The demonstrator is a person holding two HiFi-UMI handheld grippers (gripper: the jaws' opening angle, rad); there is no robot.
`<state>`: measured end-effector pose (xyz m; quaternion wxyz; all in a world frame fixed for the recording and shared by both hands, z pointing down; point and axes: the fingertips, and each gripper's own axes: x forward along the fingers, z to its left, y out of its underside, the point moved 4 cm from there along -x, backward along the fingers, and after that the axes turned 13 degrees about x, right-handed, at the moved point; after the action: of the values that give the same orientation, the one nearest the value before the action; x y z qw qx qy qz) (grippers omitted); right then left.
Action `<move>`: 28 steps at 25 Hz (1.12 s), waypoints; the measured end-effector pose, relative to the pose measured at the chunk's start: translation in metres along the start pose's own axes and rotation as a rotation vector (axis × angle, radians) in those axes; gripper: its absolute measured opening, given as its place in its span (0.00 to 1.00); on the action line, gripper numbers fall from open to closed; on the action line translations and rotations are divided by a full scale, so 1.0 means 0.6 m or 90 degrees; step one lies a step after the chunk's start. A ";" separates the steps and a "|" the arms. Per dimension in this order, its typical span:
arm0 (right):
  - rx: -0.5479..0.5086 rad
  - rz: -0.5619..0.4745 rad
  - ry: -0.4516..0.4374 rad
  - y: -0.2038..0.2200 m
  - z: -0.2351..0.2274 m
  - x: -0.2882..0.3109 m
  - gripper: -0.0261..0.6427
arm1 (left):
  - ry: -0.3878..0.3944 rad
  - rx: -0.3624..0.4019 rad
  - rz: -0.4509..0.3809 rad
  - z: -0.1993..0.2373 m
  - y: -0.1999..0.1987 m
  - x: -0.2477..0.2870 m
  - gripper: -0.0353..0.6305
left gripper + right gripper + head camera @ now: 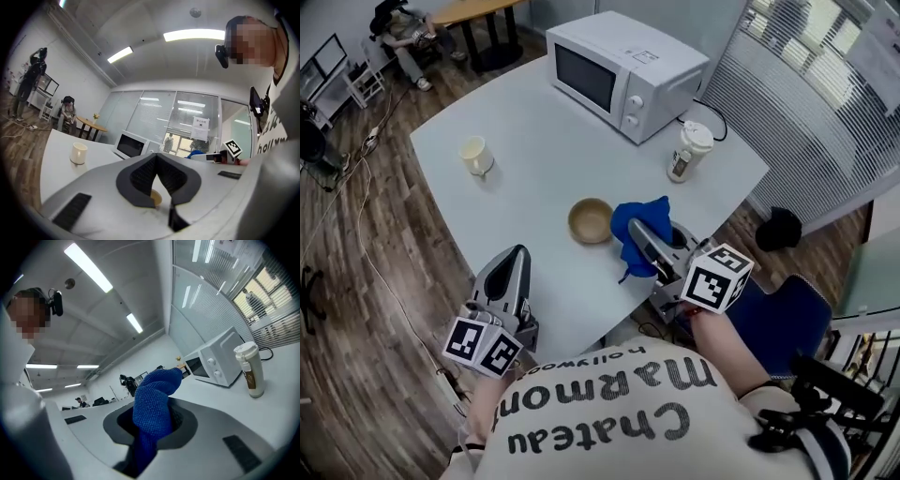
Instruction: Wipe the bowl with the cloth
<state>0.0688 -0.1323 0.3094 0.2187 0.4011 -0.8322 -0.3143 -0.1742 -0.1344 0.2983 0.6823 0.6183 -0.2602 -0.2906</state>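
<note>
Step in hand: judged as bringing the cloth to the bowl; wiping not yet begun.
Bowl: small wooden bowl (591, 220) upright on the white table (534, 141), apparently empty, free of both grippers.
Cloth: blue cloth (642, 211) just beside the bowl at its 3 o'clock, bunched and hanging.
Right gripper: right gripper (639, 234) clenched on the cloth, a fold sticking out past the jaws.
Left gripper: left gripper (517, 255) clenched on nothing, at the bowl's 7 o'clock, well apart from it.
Doing it well: lead with the loose fold into the bowl, sweep round the inner wall, press lightly.
Risk: the light bowl may slide toward 9 o'clock; the left gripper would probably need to open and steady the rim.
Clearance: the microwave (623, 70) at 12 o'clock is well away.
</note>
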 end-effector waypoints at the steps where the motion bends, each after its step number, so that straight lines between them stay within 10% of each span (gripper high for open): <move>1: -0.006 0.014 -0.005 -0.003 -0.011 0.010 0.12 | -0.007 -0.005 0.002 0.000 0.005 0.011 0.04; 12: -0.019 0.119 -0.074 -0.037 -0.148 0.124 0.12 | -0.132 -0.048 0.127 0.030 0.115 0.133 0.03; 18: 0.000 0.156 -0.124 -0.039 -0.190 0.201 0.12 | -0.218 -0.152 0.181 0.063 0.178 0.159 0.09; 28: 0.041 0.183 -0.156 -0.025 -0.230 0.241 0.12 | -0.231 -0.200 0.316 0.048 0.290 0.201 0.24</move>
<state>0.0775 -0.3036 0.4125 0.1459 0.2433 -0.9109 -0.2996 -0.0982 -0.2293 0.4736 0.7619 0.3617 -0.4715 -0.2576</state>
